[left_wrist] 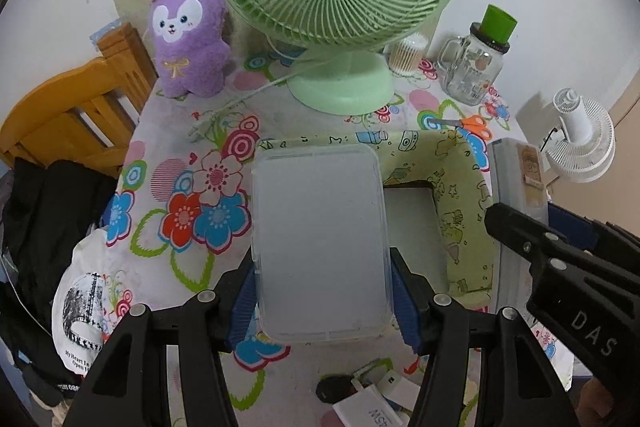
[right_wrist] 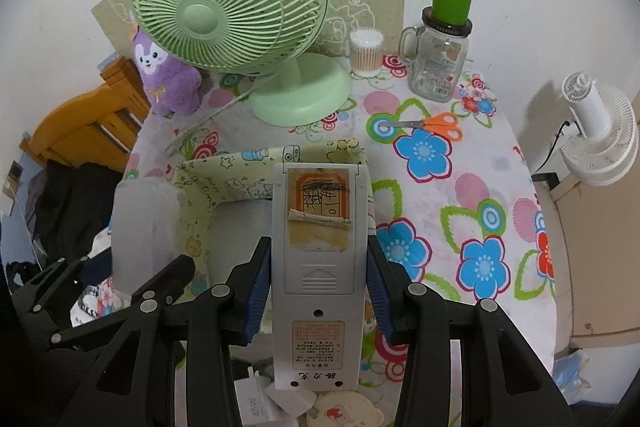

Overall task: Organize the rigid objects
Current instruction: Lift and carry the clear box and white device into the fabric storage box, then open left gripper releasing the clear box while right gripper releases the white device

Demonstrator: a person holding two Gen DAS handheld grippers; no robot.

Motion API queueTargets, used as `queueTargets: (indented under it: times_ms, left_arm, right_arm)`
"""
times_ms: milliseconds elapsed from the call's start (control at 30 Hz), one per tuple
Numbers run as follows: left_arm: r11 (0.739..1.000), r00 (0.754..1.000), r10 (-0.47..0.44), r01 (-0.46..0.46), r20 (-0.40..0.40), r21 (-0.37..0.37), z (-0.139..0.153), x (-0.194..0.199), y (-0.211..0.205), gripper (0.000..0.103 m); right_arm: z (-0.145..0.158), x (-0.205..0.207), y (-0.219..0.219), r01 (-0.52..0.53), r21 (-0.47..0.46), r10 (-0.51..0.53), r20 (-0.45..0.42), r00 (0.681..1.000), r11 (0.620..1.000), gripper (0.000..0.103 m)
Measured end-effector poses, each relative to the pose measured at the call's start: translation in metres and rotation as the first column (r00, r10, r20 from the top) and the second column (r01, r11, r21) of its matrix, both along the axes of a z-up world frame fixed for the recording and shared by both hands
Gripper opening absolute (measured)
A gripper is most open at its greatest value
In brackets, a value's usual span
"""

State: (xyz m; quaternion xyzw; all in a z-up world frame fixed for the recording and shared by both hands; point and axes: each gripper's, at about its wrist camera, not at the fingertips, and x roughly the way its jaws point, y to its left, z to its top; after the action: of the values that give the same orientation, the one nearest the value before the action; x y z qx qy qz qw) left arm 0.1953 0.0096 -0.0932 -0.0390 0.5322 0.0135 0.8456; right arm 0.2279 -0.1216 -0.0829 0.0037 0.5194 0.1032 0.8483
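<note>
Remote (right_wrist: 318, 267), back side up, is pinched between the right gripper (right_wrist: 318, 301) pads and hangs over the near edge of the fabric bin (right_wrist: 224, 179). Left gripper (left_wrist: 322, 301) jaws clamp a frosted box (left_wrist: 320, 243) above the bin's left side. Lower each level into its own half, keeping them apart, and release only once seated

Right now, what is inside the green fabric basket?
The part of the fabric basket that shows holds nothing, only its pale floor. The translucent plastic box and the grey remote control, held above it, cover the rest, so that part cannot be seen.
</note>
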Motion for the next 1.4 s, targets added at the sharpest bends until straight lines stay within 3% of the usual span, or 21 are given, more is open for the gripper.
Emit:
queueTargets:
  times_ms: [467,767,1033,1333,1400]
  left_arm:
    - [1.0,0.998,0.013,-0.013,-0.064,0.004,-0.033,0.023,0.001,0.061]
    - [1.0,0.997,-0.003,0.005,-0.08,0.024,-0.045,0.027,-0.004,0.061]
    - [1.0,0.993,0.002,-0.001,-0.119,0.001,-0.057,0.03,-0.006,0.062]
    - [1.0,0.992,-0.026,0.026,-0.12,-0.006,-0.055,0.03,-0.015,0.081]
    - [1.0,0.993,-0.025,0.024,-0.115,-0.014,-0.053,0.03,-0.015,0.085]
  right_arm:
    - [-0.03,0.034,0.012,-0.019,-0.025,0.018,-0.047,0.999,1.0,0.047]
    - [-0.057,0.041,0.021,-0.034,-0.065,0.026,-0.115,0.993,0.997,0.047]
    - [-0.064,0.041,0.025,-0.044,-0.092,0.033,-0.117,0.993,0.995,0.047]
    - [-0.074,0.042,0.033,-0.064,-0.123,0.047,-0.135,0.99,0.99,0.05]
    - [-0.074,0.041,0.034,-0.082,-0.108,0.067,-0.137,0.988,0.991,0.058]
